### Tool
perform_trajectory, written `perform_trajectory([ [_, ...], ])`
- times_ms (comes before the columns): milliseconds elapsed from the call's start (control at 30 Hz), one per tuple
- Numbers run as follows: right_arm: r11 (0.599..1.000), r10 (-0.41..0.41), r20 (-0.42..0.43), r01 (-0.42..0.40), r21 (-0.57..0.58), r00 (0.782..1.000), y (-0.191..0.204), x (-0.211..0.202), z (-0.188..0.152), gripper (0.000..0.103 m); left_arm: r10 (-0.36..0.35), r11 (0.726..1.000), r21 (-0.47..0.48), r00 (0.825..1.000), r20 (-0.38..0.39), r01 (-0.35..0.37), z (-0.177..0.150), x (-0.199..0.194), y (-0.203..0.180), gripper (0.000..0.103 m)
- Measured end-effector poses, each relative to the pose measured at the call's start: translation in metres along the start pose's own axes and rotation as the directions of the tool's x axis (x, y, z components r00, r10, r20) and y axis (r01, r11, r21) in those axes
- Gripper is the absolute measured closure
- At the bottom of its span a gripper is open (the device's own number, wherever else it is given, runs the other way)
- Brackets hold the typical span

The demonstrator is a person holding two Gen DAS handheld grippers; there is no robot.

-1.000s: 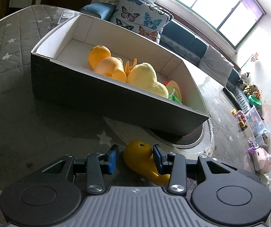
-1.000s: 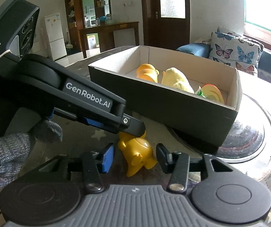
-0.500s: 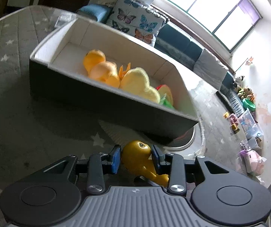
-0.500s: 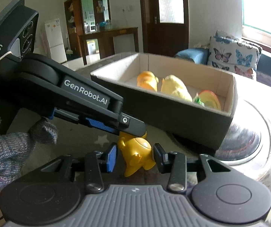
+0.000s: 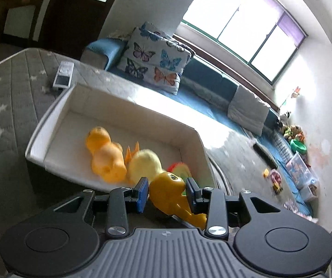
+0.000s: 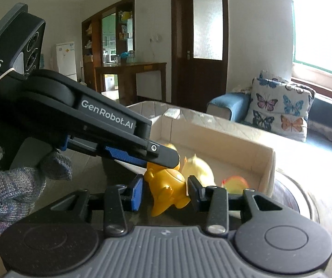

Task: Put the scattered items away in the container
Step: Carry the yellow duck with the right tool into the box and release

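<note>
I am looking at the big box [image 5: 57,125] sitting just ahead of both grippers, with soft toys [image 5: 107,159] lying inside. I am holding the yellow toy [image 5: 169,193] up near its front wall. My left gripper [image 5: 167,192] and right gripper [image 6: 164,191] are both pinching it, its long body pointing back toward me.

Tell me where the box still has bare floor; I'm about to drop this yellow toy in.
The box has bare floor at the end by the star-print mat, beyond the orange duck. The other end is crowded: plush chick, red-green toy. Left claw holds the yellow toy.
</note>
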State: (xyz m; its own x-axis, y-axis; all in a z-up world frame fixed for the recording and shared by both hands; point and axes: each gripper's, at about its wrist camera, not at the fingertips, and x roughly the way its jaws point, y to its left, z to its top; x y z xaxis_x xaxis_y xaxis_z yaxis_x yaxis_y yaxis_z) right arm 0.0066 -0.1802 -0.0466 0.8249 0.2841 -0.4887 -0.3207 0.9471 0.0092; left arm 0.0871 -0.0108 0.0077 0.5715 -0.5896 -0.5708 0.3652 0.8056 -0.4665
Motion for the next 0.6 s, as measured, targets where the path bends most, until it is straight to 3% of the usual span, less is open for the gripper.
perform_trajectory([
  [233, 1.0, 0.022, 0.004, -0.022, -0.007, 1.0, -0.016, 0.034, 0.023, 0.063, 0.027, 1.0, -0.017, 0.999, 0.024, -0.027, 0.027, 0.025, 0.013, 0.065],
  [600, 0.998, 0.048, -0.042, -0.046, 0.044, 0.998, -0.032, 0.075, 0.011, 0.065, 0.041, 0.998, -0.046, 0.999, -0.008, -0.041, 0.027, 0.053, 0.037, 0.065],
])
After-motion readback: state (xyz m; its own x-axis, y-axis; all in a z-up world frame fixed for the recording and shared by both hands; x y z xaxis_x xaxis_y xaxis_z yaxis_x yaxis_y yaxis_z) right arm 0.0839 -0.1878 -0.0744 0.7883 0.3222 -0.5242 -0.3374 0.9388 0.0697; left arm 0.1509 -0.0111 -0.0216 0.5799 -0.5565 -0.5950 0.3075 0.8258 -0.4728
